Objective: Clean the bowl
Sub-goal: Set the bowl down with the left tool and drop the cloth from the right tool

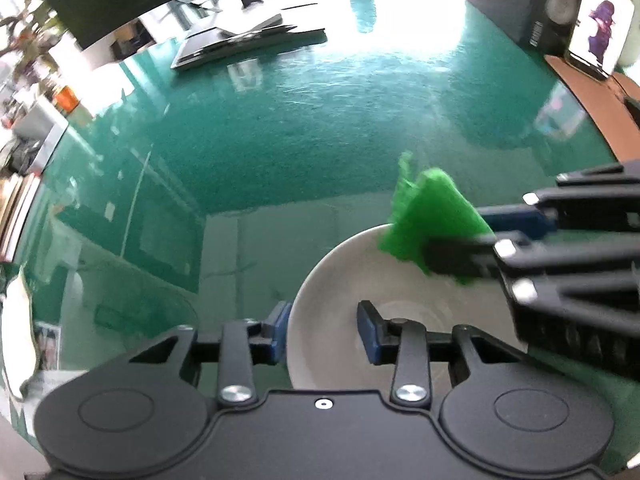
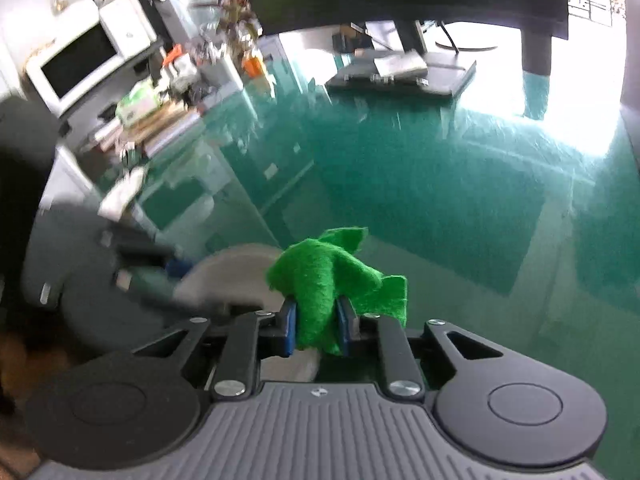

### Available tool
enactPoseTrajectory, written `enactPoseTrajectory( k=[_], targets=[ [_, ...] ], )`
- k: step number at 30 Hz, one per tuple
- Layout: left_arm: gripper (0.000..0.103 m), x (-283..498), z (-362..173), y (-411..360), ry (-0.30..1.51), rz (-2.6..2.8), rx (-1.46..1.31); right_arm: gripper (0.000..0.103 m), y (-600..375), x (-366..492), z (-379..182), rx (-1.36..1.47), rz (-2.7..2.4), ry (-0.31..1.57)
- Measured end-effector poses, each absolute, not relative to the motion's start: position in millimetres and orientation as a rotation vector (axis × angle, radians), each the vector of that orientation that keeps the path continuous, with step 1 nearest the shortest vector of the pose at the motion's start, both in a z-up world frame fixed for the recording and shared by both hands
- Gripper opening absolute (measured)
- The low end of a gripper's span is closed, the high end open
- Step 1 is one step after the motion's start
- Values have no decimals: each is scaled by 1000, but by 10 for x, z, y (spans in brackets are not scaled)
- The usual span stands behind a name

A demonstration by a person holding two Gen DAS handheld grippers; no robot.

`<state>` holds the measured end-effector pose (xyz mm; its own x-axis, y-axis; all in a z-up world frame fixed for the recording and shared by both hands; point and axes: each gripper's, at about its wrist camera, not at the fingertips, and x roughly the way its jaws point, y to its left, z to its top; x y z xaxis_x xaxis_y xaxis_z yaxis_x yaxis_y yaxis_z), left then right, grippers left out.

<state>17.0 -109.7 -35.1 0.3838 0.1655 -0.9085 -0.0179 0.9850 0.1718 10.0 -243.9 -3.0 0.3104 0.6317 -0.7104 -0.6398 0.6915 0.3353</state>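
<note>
The jaws of the left gripper (image 1: pixel 324 330) stood apart astride the near-left rim of the round white ceramic bowl (image 1: pixel 340 280), one blue pad outside the wall and one inside. Whether the pads actually pressed the wall could not be told, since a gap showed between the inner pad and the rim. That straddle looked meant to keep the bowl from sliding on the slick surface while it was wiped. The jaws of the right gripper (image 2: pixel 316 322) were clamped on a crumpled bright green felt cloth (image 2: pixel 336 280), with most of the cloth bunched out ahead of the pads, likely so that soft fabric rather than hard plastic would meet the bowl.

In the left wrist view the bowl sat on the glossy green glass-topped table (image 1: pixel 280 140) at about 6 o'clock of the picture, and the cloth came in from about 3 o'clock, over the far-right rim. Whether the cloth touched the rim was not clear; motion blur softened that edge. The inside of the bowl looked plain and pale, with no obvious dirt, so the scene fitted either a wipe about to enter or one just leaving.

At about 11 o'clock, well apart, lay a flat dark monitor base (image 1: pixel 240 42).
</note>
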Motion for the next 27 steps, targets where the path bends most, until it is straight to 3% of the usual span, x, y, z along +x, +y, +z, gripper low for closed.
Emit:
enactPoseTrajectory(
  k=[6,12,14,16,17,18,20,22,24,27],
  targets=[
    [36,395,-382,-781,1138,285,117,20,-2380,223,161,57,798,832],
    [39,389,-226,-699,1098,340,127,21,-2375,216,-97,-101,651,852],
    [43,375,-167,-681,1084,355,133,36,-2377,213,-214,-104,613,897],
    [49,361,-108,-662,1070,371,140,63,-2405,201,-254,-60,618,930],
    [58,354,-78,-653,1063,378,143,70,-2416,172,-233,-46,625,931],
    [72,346,-48,-643,1056,386,146,86,-2431,129,-193,-27,631,933],
    [82,332,11,-625,1042,401,153,99,-2469,48,-119,-11,616,931],
    [86,250,106,-625,1030,391,160,102,-2508,-11,-66,6,606,927],
    [98,196,176,-655,1045,350,153,102,-2559,-61,-11,22,581,925],
    [102,125,260,-719,1044,293,126,102,-2581,-90,43,-1,511,943]
  ],
)
